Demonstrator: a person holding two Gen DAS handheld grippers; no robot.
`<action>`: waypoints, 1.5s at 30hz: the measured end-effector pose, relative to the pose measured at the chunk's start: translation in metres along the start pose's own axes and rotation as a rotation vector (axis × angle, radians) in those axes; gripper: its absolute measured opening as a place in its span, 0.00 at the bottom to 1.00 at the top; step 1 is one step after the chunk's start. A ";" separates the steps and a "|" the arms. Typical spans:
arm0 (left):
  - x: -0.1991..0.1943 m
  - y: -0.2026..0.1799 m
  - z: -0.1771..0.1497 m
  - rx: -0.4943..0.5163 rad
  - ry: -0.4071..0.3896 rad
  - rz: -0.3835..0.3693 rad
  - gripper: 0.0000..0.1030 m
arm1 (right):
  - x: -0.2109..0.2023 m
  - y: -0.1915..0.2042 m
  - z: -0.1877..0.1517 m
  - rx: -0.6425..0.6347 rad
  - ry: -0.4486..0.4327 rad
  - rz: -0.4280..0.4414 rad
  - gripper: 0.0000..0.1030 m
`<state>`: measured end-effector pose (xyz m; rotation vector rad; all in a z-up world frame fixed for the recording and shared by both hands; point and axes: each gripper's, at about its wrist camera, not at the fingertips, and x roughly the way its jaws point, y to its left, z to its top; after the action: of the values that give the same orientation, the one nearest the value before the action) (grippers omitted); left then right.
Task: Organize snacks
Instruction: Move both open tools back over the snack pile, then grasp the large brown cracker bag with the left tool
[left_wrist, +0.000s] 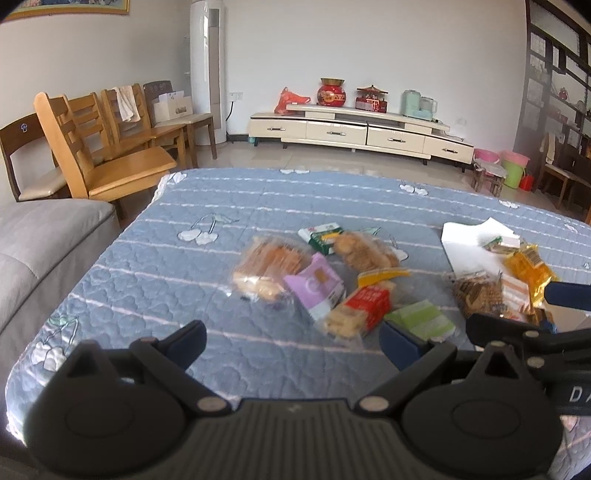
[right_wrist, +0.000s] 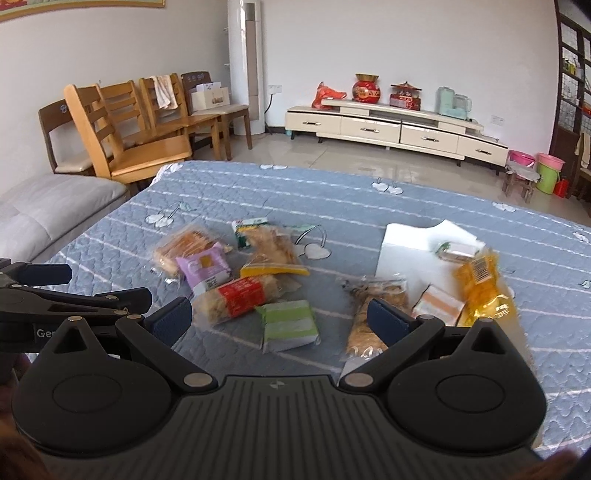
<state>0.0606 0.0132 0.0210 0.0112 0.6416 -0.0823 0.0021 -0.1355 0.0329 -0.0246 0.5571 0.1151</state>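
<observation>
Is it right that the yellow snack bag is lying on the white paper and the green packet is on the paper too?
Not quite. The green packet lies on the blue quilt, off the white paper, as the right wrist view shows. The yellow bag is on the paper.

Desk cover (right_wrist: 369, 206): blue quilted fabric, thin white stripes, white cherry motifs. Purple packet (right_wrist: 205, 269): lilac with an orange square. Red-banded packet (right_wrist: 236, 297): clear wrap, pale snacks, red label. Green packet (right_wrist: 290, 325): light and mid green stripes. Yellow packet (right_wrist: 484, 288): glossy golden yellow. White sheet (right_wrist: 410, 247): plain. Gripper fingers (right_wrist: 171, 321): dark blue pads on black bodies. Chairs (right_wrist: 122, 129): honey-coloured wood. Cabinet (right_wrist: 399, 129): cream. Buckets (right_wrist: 548, 173): pink and green.
</observation>
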 end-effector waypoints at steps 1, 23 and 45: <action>0.001 0.001 -0.002 0.001 0.002 -0.001 0.96 | 0.001 0.001 -0.002 -0.001 0.004 0.006 1.00; 0.061 0.041 0.011 -0.016 0.019 0.093 0.97 | 0.015 -0.009 -0.016 0.049 0.032 0.059 1.00; 0.188 0.045 0.054 0.104 0.165 -0.090 0.97 | 0.031 -0.035 -0.020 0.125 0.060 0.027 1.00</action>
<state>0.2463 0.0426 -0.0488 0.0904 0.8018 -0.2035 0.0221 -0.1685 -0.0008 0.1010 0.6235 0.1058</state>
